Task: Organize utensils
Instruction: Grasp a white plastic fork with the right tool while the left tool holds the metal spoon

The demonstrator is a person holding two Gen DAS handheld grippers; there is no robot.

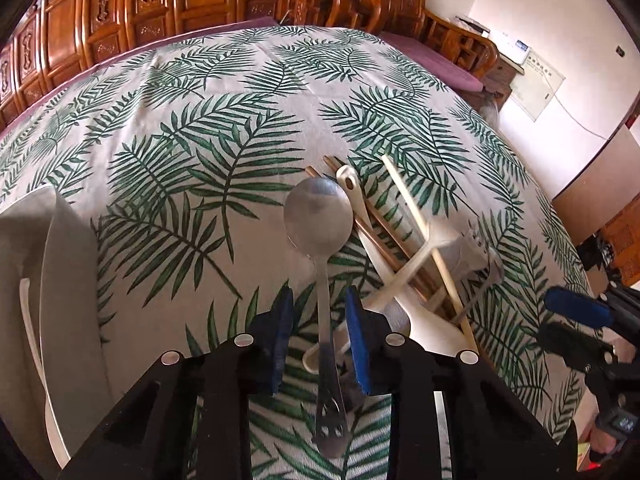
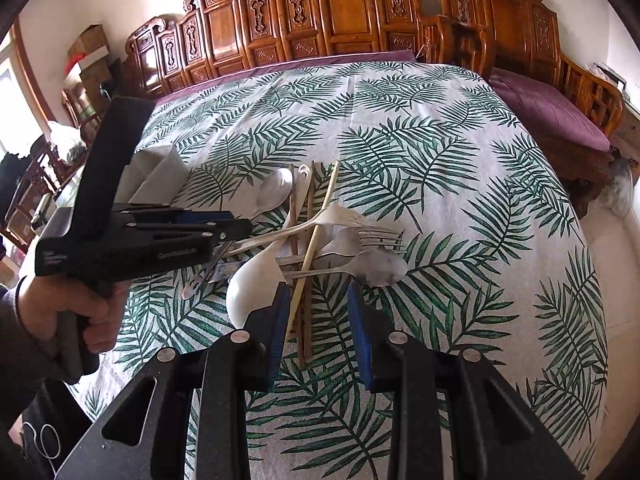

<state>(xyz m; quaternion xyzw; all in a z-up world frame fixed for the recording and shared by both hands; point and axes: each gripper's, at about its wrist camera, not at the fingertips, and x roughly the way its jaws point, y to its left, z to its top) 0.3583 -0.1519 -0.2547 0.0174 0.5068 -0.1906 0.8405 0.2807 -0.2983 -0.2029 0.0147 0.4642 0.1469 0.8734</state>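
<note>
Far left, near the table's (image 1: 240, 80) left edge, stood a white tray (image 1: 36, 272), well clear of the pile. Next came the left gripper (image 1: 318, 300), angled down over the leaf-print cloth (image 1: 180, 152), and here was the key detail: the steel spoon's (image 1: 318, 216) handle ran straight between its blue pads (image 1: 282, 332), yet cloth showed on either side of it. The jaws stood narrowly apart, gripping nothing, the pads not pressing. From the right wrist view, the left hand (image 2: 80, 312) was wrapped round the gripper's handle, and the tips sat low over the handle.

The spoon's bowl lay on the left side of the heap, over the brown chopsticks (image 1: 380, 236). The heap itself sat about mid-table, nearer the front edge: a white spoon (image 2: 248, 292) lay beside the chopsticks, a pale chopstick (image 2: 320, 220) slanted across, and a plastic fork (image 2: 340, 214) crossed the lot. To its right lay a steel fork (image 2: 376, 236) and a second steel spoon (image 2: 380, 268), bowl pointing to the right edge.

Last, the right gripper (image 2: 316, 300) hovered above the near ends of the chopsticks, jaws partly spread and empty.
</note>
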